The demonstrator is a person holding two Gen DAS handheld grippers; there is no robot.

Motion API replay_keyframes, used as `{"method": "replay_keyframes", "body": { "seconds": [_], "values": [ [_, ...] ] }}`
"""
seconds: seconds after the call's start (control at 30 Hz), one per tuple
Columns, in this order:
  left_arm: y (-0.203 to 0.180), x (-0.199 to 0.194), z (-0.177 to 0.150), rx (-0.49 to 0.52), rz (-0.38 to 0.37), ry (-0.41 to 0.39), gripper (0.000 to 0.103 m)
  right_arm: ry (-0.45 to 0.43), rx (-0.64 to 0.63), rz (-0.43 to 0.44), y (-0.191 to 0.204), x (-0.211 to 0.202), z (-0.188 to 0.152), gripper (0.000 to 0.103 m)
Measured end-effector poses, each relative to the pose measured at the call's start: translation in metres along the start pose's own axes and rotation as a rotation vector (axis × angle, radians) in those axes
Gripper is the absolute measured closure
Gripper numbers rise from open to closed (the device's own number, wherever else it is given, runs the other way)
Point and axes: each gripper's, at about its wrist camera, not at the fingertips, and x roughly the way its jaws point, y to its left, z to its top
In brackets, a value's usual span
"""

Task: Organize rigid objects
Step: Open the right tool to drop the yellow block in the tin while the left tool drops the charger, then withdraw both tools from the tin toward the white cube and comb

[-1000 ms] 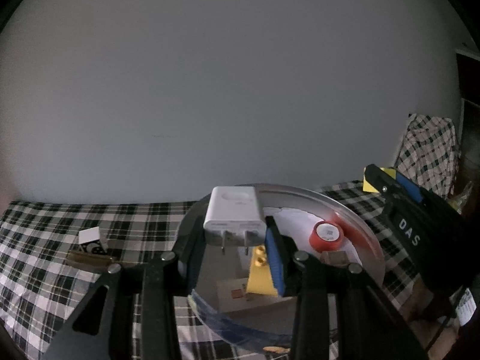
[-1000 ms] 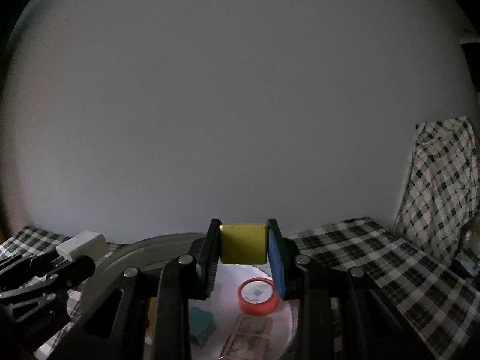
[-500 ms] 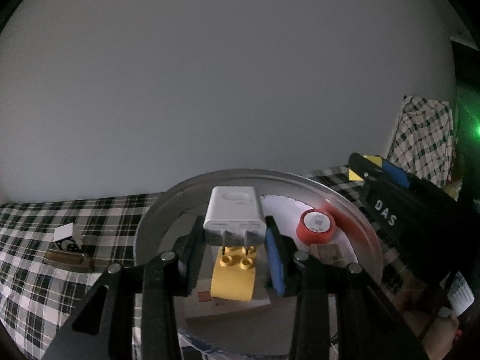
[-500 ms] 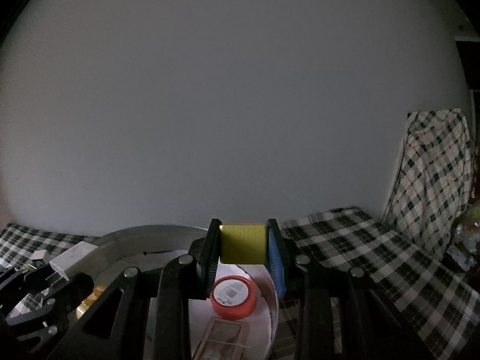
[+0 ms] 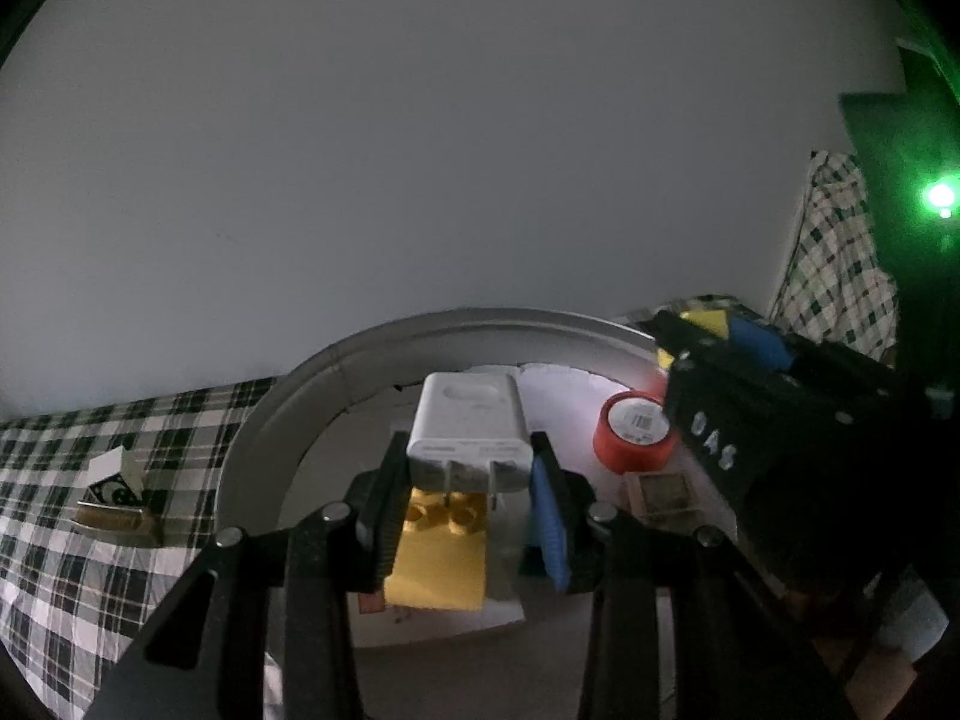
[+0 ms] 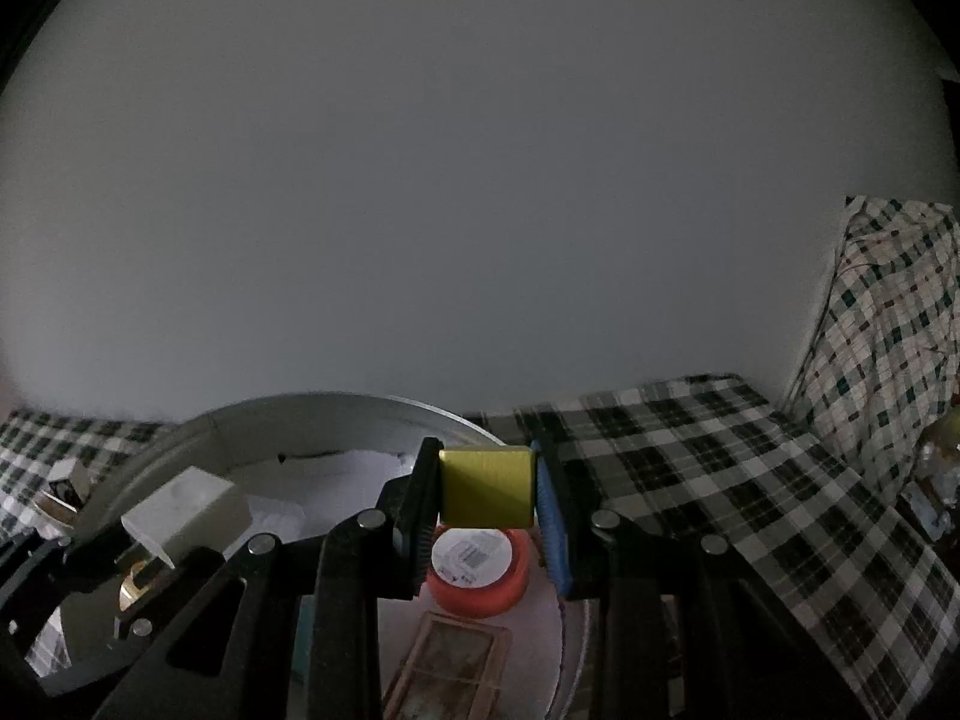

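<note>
My left gripper (image 5: 465,480) is shut on a white plug charger (image 5: 468,429), prongs toward the camera, held over the round metal tin (image 5: 336,372). Under it in the tin lies a yellow toy brick (image 5: 438,564). My right gripper (image 6: 486,492) is shut on a yellow block (image 6: 486,487) and hangs over the tin's right part (image 6: 336,414), above a red tape roll (image 6: 477,570). The tape roll also shows in the left wrist view (image 5: 636,432), beside the right gripper (image 5: 720,348). The charger shows in the right wrist view (image 6: 186,510).
The tin stands on a checked cloth (image 6: 690,468). It also holds a small wooden frame (image 6: 450,666) and white paper (image 5: 558,384). Left of the tin lie a small white box (image 5: 117,474) and a brown flat object (image 5: 117,519). A draped checked cloth (image 6: 888,324) rises at the right.
Both grippers have moved forward over the tin with their objects still held. The right gripper now hangs over the red tape roll; the yellow brick now lies right under the charger.
</note>
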Motion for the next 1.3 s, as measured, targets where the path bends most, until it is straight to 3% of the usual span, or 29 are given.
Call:
{"method": "replay_keyframes", "body": {
  "seconds": [0.33, 0.4, 0.47, 0.5, 0.53, 0.6, 0.67, 1.07, 1.2, 1.3],
  "values": [
    [-0.010, 0.007, 0.001, 0.068, 0.050, -0.012, 0.066, 0.038, 0.003, 0.026, 0.001, 0.005, -0.002, 0.071],
    [-0.010, 0.009, 0.000, 0.067, 0.051, -0.013, 0.061, 0.046, 0.012, 0.041, 0.000, 0.006, -0.002, 0.070],
    [-0.011, 0.007, 0.000, 0.059, 0.031, -0.018, 0.040, 0.051, 0.029, 0.063, -0.003, 0.007, -0.002, 0.070],
    [-0.011, 0.002, 0.000, 0.058, 0.033, -0.041, 0.016, 0.055, 0.042, 0.082, -0.003, 0.007, -0.002, 0.062],
    [-0.012, -0.005, 0.001, 0.060, 0.047, -0.073, 0.000, 0.067, 0.057, 0.098, -0.005, 0.007, -0.002, 0.054],
    [-0.016, -0.017, 0.000, 0.079, 0.090, -0.124, 0.000, 0.055, 0.084, 0.112, -0.008, 0.004, -0.002, 0.023],
    [-0.019, -0.024, 0.000, 0.104, 0.116, -0.143, 0.000, -0.002, 0.118, 0.111, -0.013, -0.006, -0.001, 0.012],
    [0.021, -0.020, -0.008, -0.063, 0.165, -0.077, 0.001, -0.075, 0.187, 0.087, -0.022, -0.022, -0.004, 0.010],
    [0.030, -0.022, -0.012, -0.080, 0.189, -0.072, 0.001, -0.164, 0.205, 0.054, -0.022, -0.038, -0.005, 0.010],
    [0.036, -0.026, -0.014, -0.081, 0.227, -0.080, 0.001, -0.284, 0.205, 0.019, -0.021, -0.055, -0.007, 0.006]
  ]
}}
